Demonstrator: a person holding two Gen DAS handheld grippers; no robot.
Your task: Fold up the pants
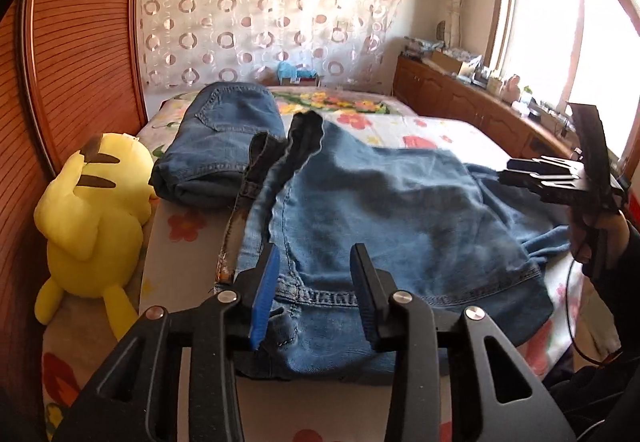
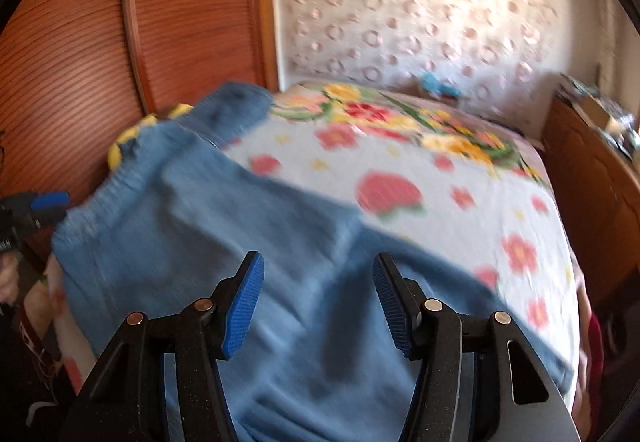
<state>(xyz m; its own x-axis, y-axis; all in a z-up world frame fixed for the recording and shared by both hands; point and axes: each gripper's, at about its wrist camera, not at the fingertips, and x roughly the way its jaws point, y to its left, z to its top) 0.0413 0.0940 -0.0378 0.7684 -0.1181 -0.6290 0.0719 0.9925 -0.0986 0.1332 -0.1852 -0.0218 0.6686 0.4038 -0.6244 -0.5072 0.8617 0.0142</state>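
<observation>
A pair of light blue jeans (image 1: 400,210) lies spread and partly doubled over on the flowered bed cover (image 1: 420,130). A dark belt (image 1: 262,158) trails from its waistband toward the far left. My left gripper (image 1: 314,292) hovers over the near hem with its jaws apart; denim lies below the gap and the pads do not press on it. My right gripper (image 2: 319,304) is open over the same jeans (image 2: 208,242), whose picture is blurred. From the left wrist view the right gripper (image 1: 540,178) shows at the right edge, held by a hand.
A second pair of jeans (image 1: 224,138) lies folded at the far left of the bed. A yellow plush toy (image 1: 92,218) sits beside the wooden wardrobe (image 1: 80,42). A low wooden cabinet (image 1: 460,98) with clutter runs under the window on the right.
</observation>
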